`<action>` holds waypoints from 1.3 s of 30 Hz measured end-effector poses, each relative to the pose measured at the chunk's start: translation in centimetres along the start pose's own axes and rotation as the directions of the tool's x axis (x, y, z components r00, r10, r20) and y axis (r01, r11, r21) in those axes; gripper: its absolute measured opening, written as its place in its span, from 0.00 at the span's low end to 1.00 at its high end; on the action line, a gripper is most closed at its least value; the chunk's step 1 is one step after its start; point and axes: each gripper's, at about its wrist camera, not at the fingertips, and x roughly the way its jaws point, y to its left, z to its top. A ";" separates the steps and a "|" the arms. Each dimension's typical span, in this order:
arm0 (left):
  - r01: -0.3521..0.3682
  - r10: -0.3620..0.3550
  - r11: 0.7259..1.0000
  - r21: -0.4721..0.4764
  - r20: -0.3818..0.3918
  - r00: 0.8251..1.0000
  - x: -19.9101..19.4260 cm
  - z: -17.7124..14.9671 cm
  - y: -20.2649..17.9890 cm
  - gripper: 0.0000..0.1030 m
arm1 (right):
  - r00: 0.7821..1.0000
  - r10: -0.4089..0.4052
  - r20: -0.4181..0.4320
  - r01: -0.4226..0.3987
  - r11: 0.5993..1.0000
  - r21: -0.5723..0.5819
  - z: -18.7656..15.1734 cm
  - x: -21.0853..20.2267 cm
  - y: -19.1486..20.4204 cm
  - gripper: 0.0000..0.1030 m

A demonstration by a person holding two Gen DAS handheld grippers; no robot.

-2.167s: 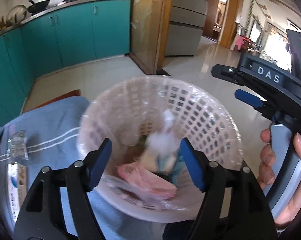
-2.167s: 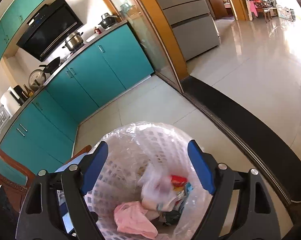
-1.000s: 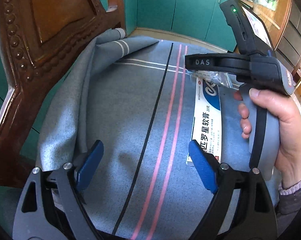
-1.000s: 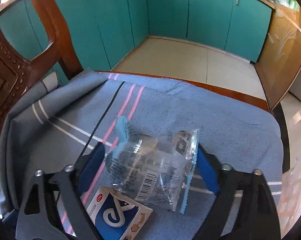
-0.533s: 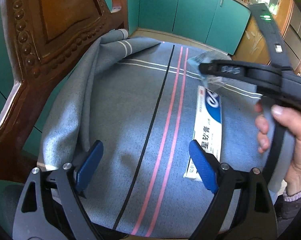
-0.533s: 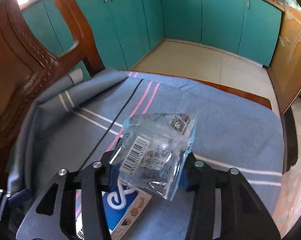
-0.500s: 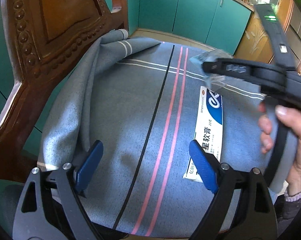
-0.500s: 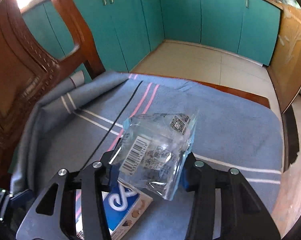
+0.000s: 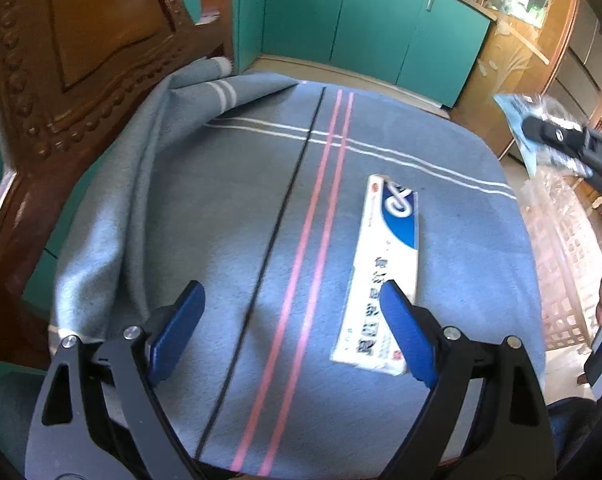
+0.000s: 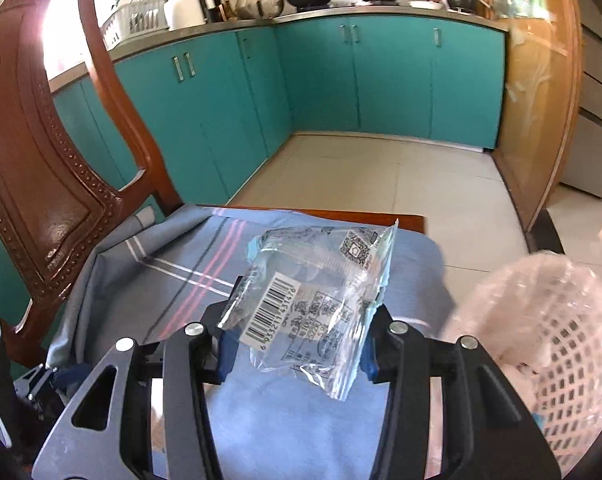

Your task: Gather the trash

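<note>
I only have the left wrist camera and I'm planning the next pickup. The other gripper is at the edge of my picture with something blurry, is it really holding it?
Observer: Yes. The right gripper has just been closing its jaws and is now shut on a clear wrapper, with the barcode facing the camera.
Operator: How is it gripped?
Observer: Only the lower part is pinched between the pads. The rest sticks up past them.
Operator: Is it over the bin?
Observer: Not yet. The white basket sits low on the right, and the wrapper shows above the blue cloth.
</note>
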 end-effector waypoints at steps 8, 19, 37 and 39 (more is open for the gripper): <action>0.069 -0.068 0.997 0.033 -0.026 0.997 2.8 2.0 -2.6 0.91 | 0.999 -0.043 -0.017 0.044 0.998 0.036 -1.6 -1.1 -3.0 0.46; 0.005 0.003 0.990 0.138 -0.058 0.998 4.3 1.1 -5.5 0.72 | 0.999 -0.007 -0.035 0.008 1.000 0.011 -2.4 -1.7 -2.6 0.46; -0.039 0.043 0.996 0.082 -0.051 0.998 0.7 -1.2 -0.9 0.43 | 0.955 0.149 -0.256 -0.179 0.979 -0.097 -6.1 1.7 3.4 0.70; -0.042 0.047 0.996 0.083 -0.057 0.997 0.8 -1.3 -0.8 0.43 | 0.958 0.124 -0.257 -0.158 0.981 -0.114 -6.3 2.0 3.5 0.74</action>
